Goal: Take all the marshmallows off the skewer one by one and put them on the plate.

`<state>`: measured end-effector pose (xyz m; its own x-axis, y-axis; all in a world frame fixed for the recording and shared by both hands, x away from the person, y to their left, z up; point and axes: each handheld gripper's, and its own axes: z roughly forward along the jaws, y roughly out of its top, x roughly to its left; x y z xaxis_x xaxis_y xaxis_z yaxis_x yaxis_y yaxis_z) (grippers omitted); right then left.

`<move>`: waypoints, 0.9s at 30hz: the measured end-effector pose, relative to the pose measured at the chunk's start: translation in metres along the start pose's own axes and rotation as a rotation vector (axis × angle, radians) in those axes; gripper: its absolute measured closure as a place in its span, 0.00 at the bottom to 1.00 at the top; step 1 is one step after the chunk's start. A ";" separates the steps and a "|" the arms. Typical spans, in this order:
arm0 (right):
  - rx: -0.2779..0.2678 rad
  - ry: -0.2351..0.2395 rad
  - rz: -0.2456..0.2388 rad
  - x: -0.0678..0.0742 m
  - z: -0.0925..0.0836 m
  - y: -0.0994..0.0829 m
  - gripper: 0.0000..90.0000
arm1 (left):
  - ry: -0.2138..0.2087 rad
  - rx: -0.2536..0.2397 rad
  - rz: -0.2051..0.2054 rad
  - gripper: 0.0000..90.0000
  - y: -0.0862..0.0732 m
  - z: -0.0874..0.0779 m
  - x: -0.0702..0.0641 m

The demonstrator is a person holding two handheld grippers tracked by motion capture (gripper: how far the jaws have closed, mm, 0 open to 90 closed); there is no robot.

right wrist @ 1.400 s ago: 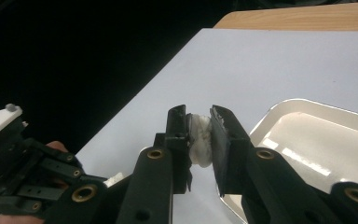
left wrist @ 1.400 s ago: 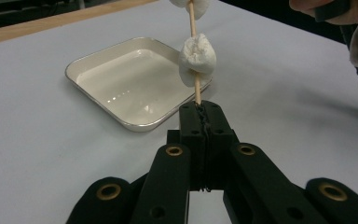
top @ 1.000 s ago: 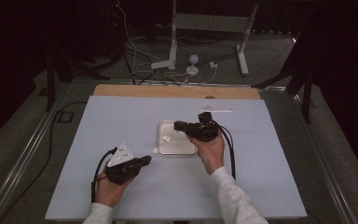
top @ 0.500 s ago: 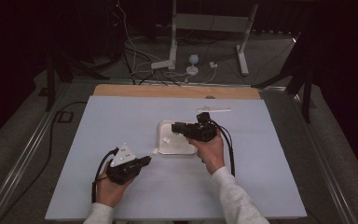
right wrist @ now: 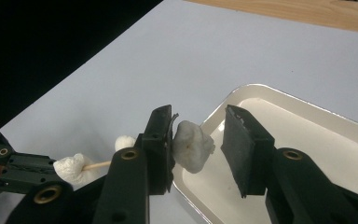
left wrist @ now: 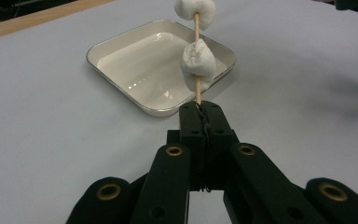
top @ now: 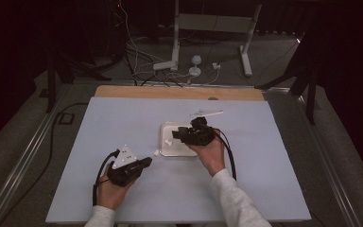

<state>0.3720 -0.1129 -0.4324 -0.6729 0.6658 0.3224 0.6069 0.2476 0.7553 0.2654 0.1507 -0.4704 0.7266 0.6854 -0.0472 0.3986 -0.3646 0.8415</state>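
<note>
My left gripper (left wrist: 204, 109) is shut on the base of a thin wooden skewer (left wrist: 198, 95) that carries two white marshmallows (left wrist: 198, 63), one above the other. In the high view it rests at the front left of the table (top: 144, 163), pointing at the white tray (top: 170, 151). My right gripper (right wrist: 199, 116) hovers over the tray's near-left corner. Its jaws have just been opening. A third marshmallow (right wrist: 193, 147) clings to the left pad, and a gap separates it from the right pad. The skewer's tip marshmallow (right wrist: 125, 142) lies just behind the right gripper's left jaw.
The shallow cream tray (right wrist: 307, 135) has nothing in it where it shows. A small white flat object (top: 207, 112) lies on the pale blue tabletop behind the tray. A wooden strip (top: 179, 92) edges the far side, with cables and stand legs on the floor beyond.
The right gripper's jaws have spread apart, so the marshmallow is no longer squeezed between them. The right hand has shifted slightly toward the skewer. The left hand has stayed put.
</note>
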 end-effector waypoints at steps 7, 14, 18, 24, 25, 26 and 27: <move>0.024 0.029 0.048 -0.003 0.003 -0.001 0.86 | -0.002 0.003 0.012 1.00 0.000 0.001 -0.002; -0.030 -0.101 -0.051 0.004 -0.002 0.001 0.92 | 0.003 -0.009 0.036 1.00 0.004 0.003 -0.007; -0.098 -0.260 -0.031 -0.008 -0.016 0.003 0.93 | 0.022 0.016 0.009 1.00 -0.005 -0.004 0.001; -0.117 -0.162 0.029 -0.029 -0.036 0.006 0.91 | 0.004 -0.046 -0.073 1.00 -0.006 -0.008 0.012; -0.103 -0.153 0.030 -0.030 -0.031 0.005 0.90 | 0.005 -0.042 -0.067 1.00 -0.005 -0.007 0.010; -0.094 -0.146 0.037 -0.031 -0.027 0.004 0.89 | 0.005 -0.033 -0.055 1.00 -0.005 -0.005 0.008; -0.094 -0.146 0.037 -0.031 -0.027 0.004 0.89 | 0.007 -0.026 -0.047 1.00 -0.005 -0.003 0.007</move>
<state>0.3834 -0.1516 -0.4239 -0.5779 0.7703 0.2696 0.5829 0.1584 0.7969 0.2663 0.1591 -0.4729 0.7036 0.7057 -0.0838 0.4176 -0.3152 0.8522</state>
